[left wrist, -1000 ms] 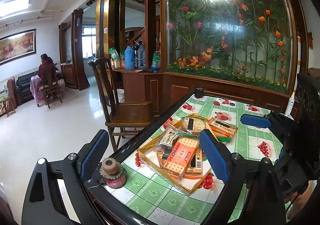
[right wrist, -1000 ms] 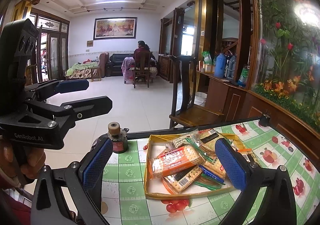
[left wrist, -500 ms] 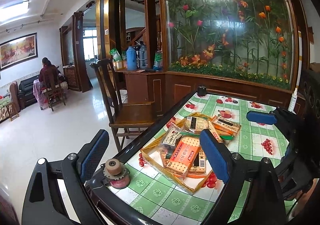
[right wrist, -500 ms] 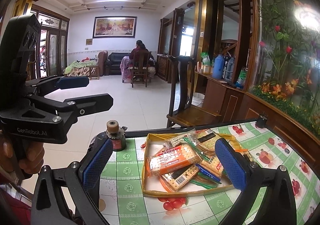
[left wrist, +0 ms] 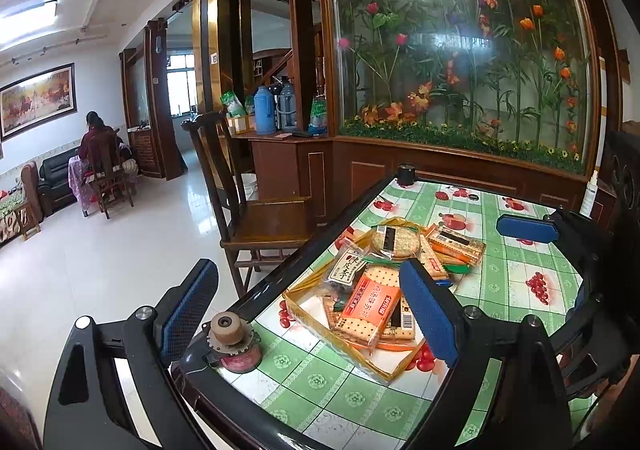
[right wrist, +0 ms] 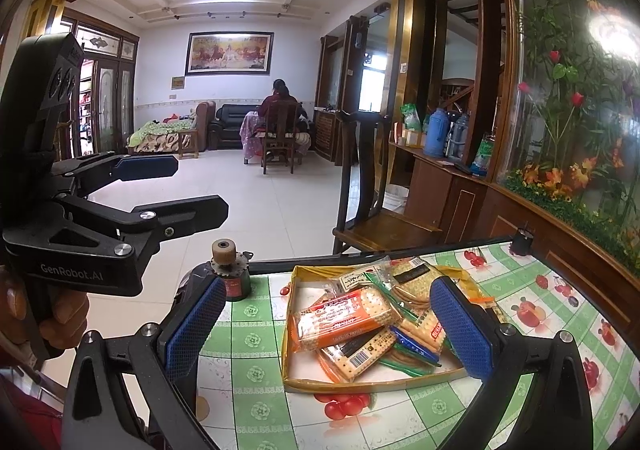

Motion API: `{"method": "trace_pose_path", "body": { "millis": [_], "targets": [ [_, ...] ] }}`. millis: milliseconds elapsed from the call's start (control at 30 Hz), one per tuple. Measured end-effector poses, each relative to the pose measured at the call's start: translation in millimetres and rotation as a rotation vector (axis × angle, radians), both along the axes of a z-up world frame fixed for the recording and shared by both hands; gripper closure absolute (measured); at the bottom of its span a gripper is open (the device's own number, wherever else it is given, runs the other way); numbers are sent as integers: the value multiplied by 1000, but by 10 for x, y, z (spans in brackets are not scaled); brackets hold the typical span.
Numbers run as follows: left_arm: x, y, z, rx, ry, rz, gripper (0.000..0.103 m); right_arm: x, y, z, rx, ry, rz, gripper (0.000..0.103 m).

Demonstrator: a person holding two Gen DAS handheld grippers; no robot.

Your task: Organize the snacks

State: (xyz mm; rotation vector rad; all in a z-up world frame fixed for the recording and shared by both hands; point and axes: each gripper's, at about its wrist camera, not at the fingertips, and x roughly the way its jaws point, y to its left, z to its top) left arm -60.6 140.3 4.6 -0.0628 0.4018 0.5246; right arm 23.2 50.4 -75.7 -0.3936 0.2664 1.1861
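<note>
A shallow yellow tray (right wrist: 360, 384) sits on the green checked tablecloth (right wrist: 256, 374), piled with several snack packets. An orange cracker packet (right wrist: 346, 320) lies on top, and a round cracker pack (left wrist: 394, 240) sits toward the far end. My right gripper (right wrist: 328, 324) hovers open just short of the tray and holds nothing. My left gripper (left wrist: 308, 310) is open over the table's near corner, with the tray (left wrist: 340, 342) ahead of its right finger. In the right wrist view, the left gripper (right wrist: 200, 187) hangs empty off the table's left edge. A blue pad (left wrist: 526, 229) of the right gripper shows beyond the tray.
A small red spool with a cork top (left wrist: 234, 344) stands at the table's near corner. A black cap (left wrist: 406, 173) marks the far corner. A wooden chair (left wrist: 264, 221) stands against the table's left side. A person (right wrist: 280, 105) sits far across the room.
</note>
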Motion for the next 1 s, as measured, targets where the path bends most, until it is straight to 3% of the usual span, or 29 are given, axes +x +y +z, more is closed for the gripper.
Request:
{"method": "trace_pose_path", "body": {
  "millis": [833, 933, 1000],
  "targets": [
    [106, -206, 1, 28, 51, -60, 10, 72, -210, -19, -7, -4, -55, 0],
    [132, -193, -16, 15, 65, -59, 0, 87, -225, -28, -8, -3, -61, 0],
    [125, -209, -21, 22, 61, -60, 0, 90, -237, -34, -9, -2, -64, 0]
  ]
}}
